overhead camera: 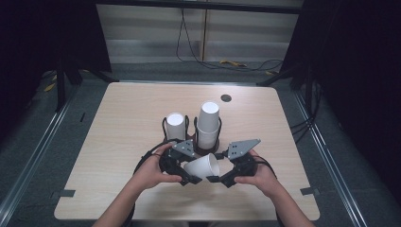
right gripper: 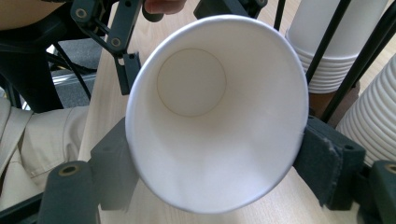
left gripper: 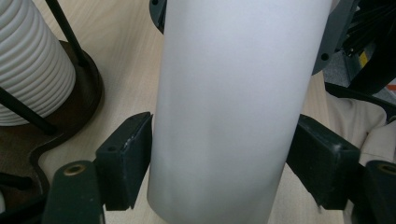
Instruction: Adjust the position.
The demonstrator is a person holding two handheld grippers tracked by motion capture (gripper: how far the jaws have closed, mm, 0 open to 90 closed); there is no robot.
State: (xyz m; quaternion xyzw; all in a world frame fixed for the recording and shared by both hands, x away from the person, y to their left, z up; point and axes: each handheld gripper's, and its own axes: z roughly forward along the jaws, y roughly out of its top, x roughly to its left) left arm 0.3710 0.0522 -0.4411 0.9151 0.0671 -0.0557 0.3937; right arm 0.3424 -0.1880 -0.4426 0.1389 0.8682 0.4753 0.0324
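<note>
A white paper cup [overhead camera: 202, 166] lies on its side in the air between my two grippers, low over the front middle of the table. My left gripper [overhead camera: 188, 171] is shut on the cup's base end; in the left gripper view its pads [left gripper: 133, 158] press both sides of the cup wall [left gripper: 233, 102]. My right gripper [overhead camera: 216, 171] is shut on the mouth end. In the right gripper view the open mouth of the cup [right gripper: 215, 116] faces the camera, squeezed slightly oval between the pads [right gripper: 322, 158]. A hand holds each gripper.
Just behind the grippers a dark wire holder [overhead camera: 208, 150] carries two stacks of white cups, a short one [overhead camera: 175, 125] and a taller one [overhead camera: 208, 123]. The ribbed stack [left gripper: 28, 70] stands close at the left gripper's side. A cable hole [overhead camera: 226, 98] sits near the far edge of the table.
</note>
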